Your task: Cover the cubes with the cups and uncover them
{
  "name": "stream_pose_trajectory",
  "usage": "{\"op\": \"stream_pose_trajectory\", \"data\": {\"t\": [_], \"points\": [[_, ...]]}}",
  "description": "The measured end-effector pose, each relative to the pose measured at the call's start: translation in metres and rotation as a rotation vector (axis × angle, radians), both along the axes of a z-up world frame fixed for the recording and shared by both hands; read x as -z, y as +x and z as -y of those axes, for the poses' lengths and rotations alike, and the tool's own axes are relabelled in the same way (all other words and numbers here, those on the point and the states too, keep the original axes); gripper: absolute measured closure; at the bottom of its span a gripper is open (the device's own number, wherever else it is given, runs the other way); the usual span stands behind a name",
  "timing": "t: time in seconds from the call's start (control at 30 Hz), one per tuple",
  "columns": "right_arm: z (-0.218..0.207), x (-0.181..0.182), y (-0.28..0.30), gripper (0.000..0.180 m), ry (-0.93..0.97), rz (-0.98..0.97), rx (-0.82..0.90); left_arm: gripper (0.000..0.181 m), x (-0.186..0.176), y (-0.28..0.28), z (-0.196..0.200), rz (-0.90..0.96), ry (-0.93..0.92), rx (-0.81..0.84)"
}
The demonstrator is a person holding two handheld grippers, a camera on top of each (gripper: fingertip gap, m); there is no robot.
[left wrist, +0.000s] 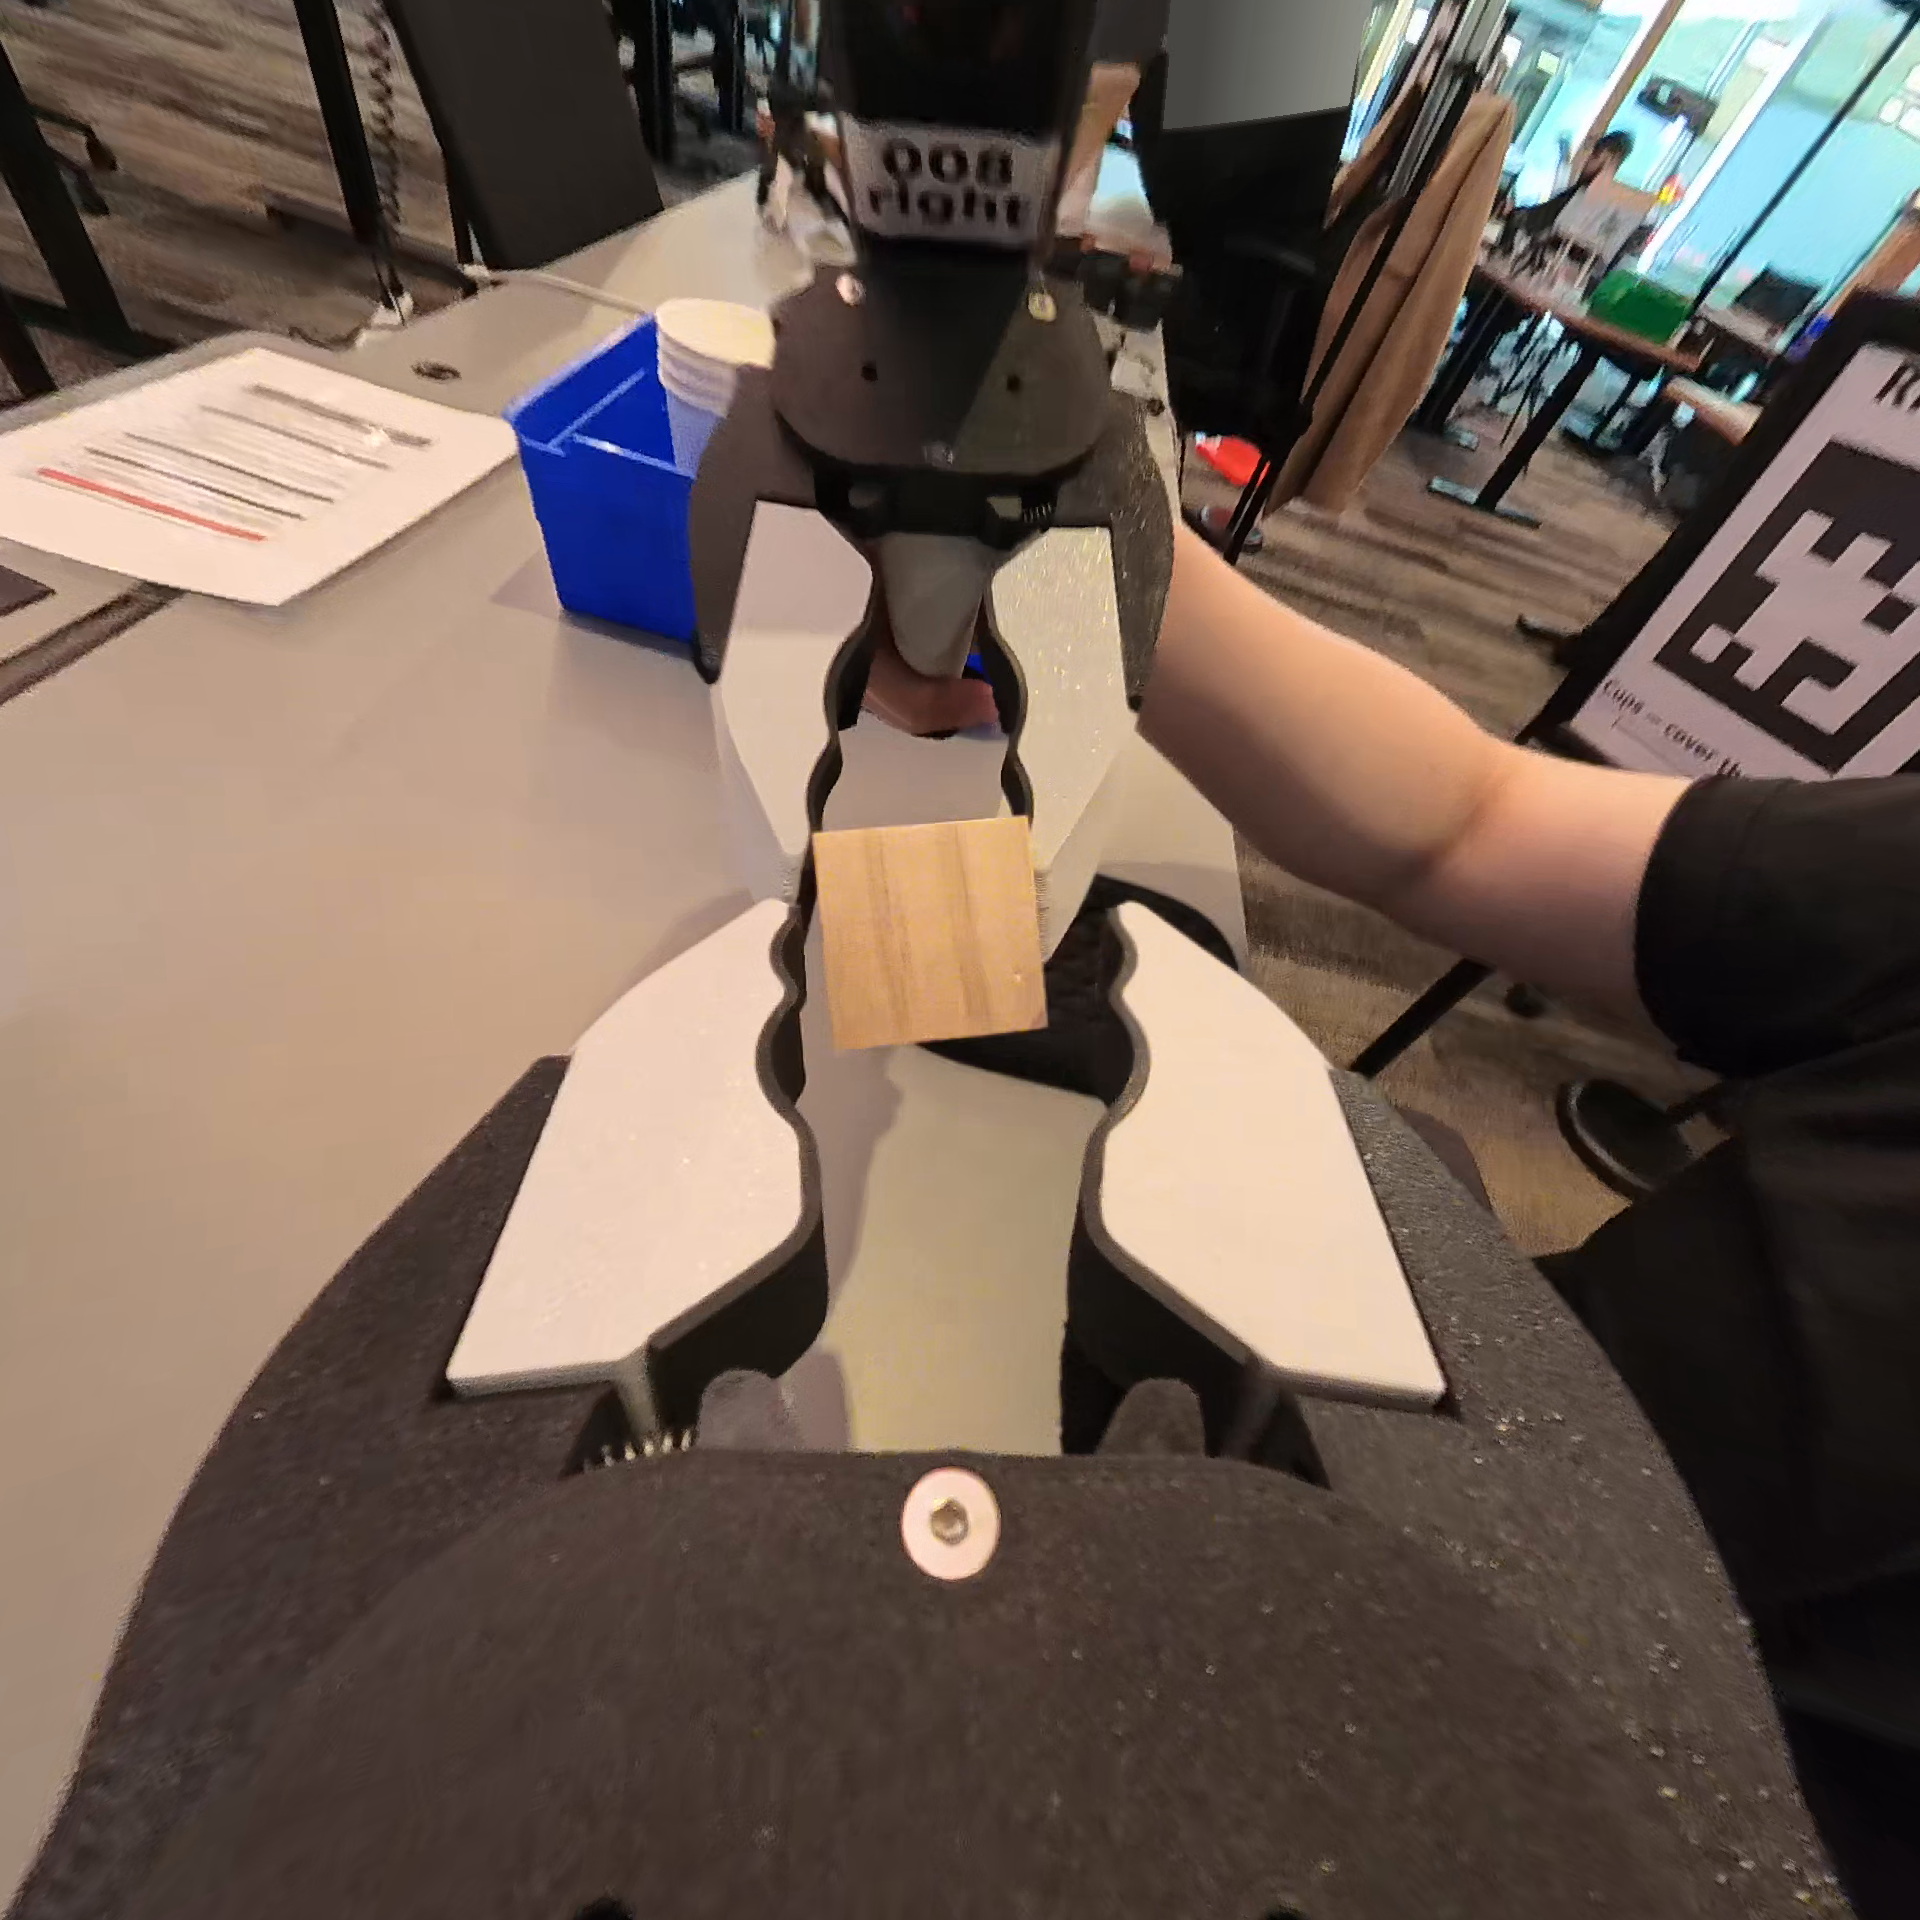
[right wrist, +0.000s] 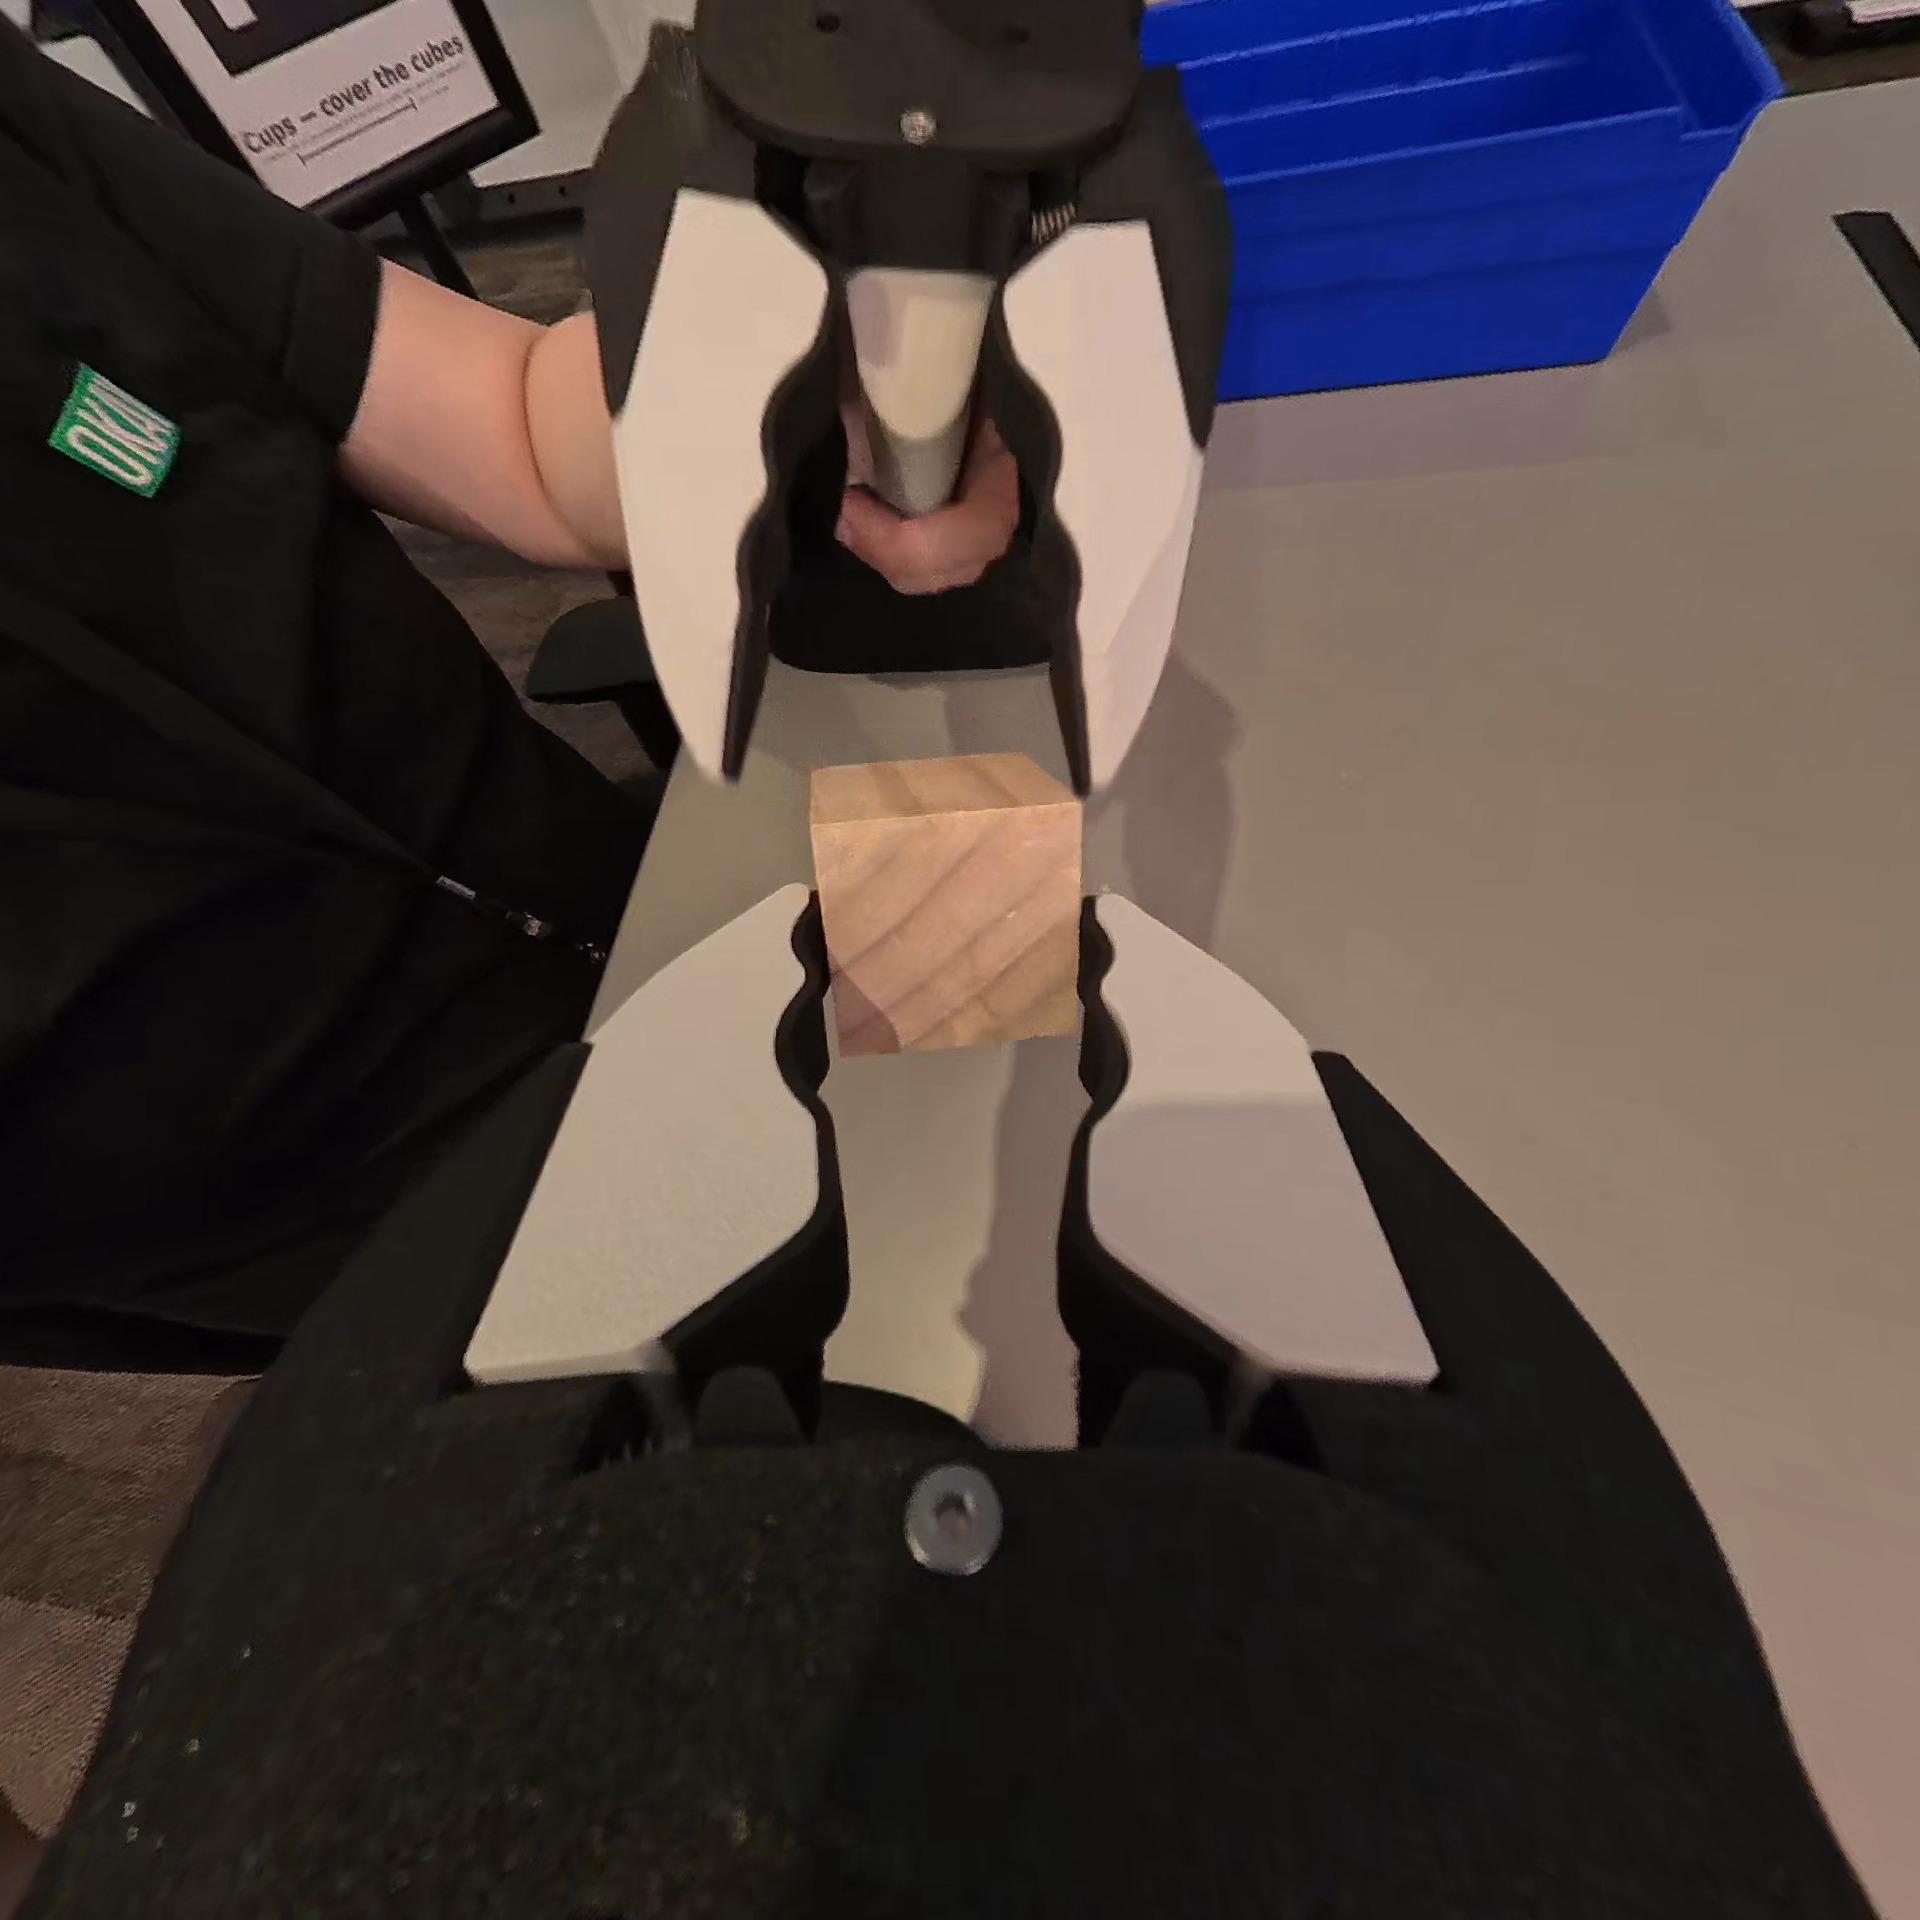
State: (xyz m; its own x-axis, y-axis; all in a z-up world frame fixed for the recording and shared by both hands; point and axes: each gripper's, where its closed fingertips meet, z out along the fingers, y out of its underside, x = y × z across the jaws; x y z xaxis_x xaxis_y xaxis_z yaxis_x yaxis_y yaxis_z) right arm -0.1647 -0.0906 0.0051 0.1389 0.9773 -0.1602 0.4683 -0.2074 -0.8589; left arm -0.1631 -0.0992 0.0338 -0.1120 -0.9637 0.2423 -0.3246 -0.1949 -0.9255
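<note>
A light wooden cube [right wrist: 951, 914] sits between the fingertips of my right gripper [right wrist: 951, 935], which is shut on it, low over the grey table [right wrist: 1507, 831]. I cannot tell whether the cube touches the table. My left gripper [left wrist: 956, 925] faces the right gripper [left wrist: 920, 821] head-on. It is open, its tips on either side of the cube [left wrist: 930, 935] with a gap on the right. It also shows in the right wrist view [right wrist: 904, 774]. A stack of white paper cups [left wrist: 717, 353] stands in a blue bin [left wrist: 608, 499].
The blue bin [right wrist: 1455, 208] stands behind the grippers on the table. A printed paper sheet [left wrist: 239, 468] lies at the far left. A framed sign with a black-and-white marker [left wrist: 1766, 603] stands off the table's edge. A person's bare forearm [left wrist: 1403, 831] reaches in from the right.
</note>
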Motion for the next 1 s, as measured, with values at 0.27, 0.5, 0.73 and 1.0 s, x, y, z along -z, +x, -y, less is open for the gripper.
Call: {"op": "stream_pose_trajectory", "data": {"t": [0.27,0.5,0.73,1.0], "points": [[-0.003,-0.010,0.151,0.134,0.095,0.249,0.477,0.133,-0.003,-0.061,-0.043,0.032,0.017,-0.192],[0.067,0.036,0.375,0.134,-0.314,0.581,1.256,0.135,0.021,-0.119,-0.069,-0.039,0.038,-0.355],[0.097,0.110,0.415,0.134,-0.589,0.670,1.384,0.134,0.015,-0.132,-0.079,-0.011,0.014,-0.420],[0.099,0.146,0.421,0.134,-0.662,0.761,1.379,0.135,0.006,-0.144,-0.069,0.002,0.019,-0.415]]}}
